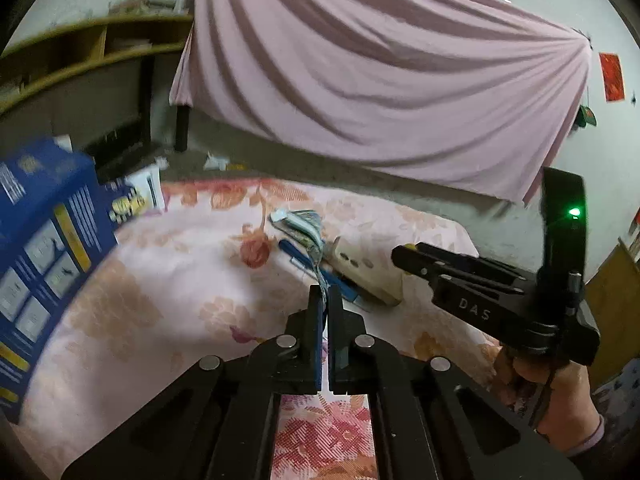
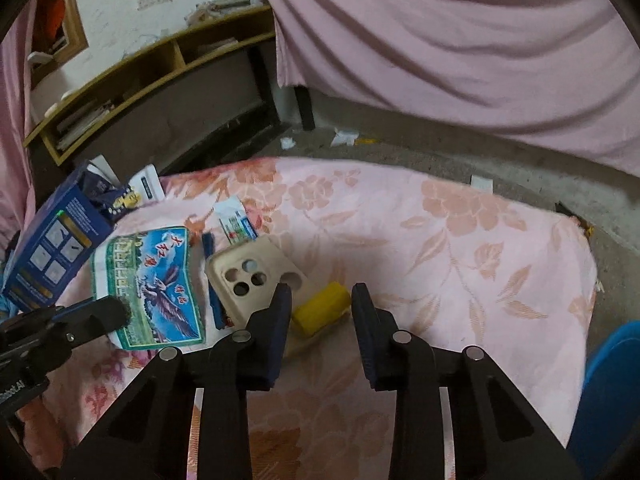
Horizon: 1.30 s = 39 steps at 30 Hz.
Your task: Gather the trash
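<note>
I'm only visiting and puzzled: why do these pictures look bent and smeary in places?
Both views are fisheye, with dark rounded corners and curved straight lines; in the left wrist view the blue box is motion-blurred and a green light glares; in the right wrist view the wooden shelf bows, while the phone case looks fairly sharp under dim light.

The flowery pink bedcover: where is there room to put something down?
The right side of the bedcover is bare, from the yellow roll to the far edge. The left is crowded: blue box, eagle wrapper, held by the left gripper, and phone case.
</note>
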Tool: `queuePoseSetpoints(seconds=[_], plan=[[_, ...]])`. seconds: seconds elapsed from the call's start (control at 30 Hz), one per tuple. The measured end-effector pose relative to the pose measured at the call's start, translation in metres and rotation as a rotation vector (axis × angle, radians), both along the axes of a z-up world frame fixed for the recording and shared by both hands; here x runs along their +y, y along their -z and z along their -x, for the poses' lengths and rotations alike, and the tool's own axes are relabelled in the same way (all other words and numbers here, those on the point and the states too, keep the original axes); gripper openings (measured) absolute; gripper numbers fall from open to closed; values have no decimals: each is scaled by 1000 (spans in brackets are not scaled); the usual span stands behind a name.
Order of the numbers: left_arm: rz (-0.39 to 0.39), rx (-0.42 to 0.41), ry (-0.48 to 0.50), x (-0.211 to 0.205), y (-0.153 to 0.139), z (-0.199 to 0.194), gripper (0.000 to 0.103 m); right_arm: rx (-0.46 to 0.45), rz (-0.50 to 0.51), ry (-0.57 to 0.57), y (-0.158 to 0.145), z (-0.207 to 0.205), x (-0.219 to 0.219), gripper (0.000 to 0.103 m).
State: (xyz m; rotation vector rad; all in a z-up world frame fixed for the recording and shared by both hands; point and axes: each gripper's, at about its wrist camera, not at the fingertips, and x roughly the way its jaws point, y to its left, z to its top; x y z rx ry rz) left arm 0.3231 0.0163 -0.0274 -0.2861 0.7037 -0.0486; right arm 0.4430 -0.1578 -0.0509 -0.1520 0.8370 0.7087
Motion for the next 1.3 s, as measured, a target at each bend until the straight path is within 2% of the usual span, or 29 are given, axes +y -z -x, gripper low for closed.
queuePoseSetpoints(seconds=[0.17,0.37,0.63,0.83,1.1,1.3], plan=[[-55,-71,-16,-10,-15,6,0,-146,-73,14,-21,21,-13,29],[-124,-227,7,-37,-42,22,0,-371,-198,53,-54,59,-47,29],[-198,-456,95,-89,-85,43,0,-608,-313,153,-98,101,-101,29],[-216,-554,175,-128,-107,50,0,-761,-369,256,-118,127,-142,29],[-275,-669,338,-202,-118,61,0,-850,-392,425,-122,146,-205,29],[-274,-682,443,-255,-115,59,0,-850,-407,559,-123,151,-253,29]])
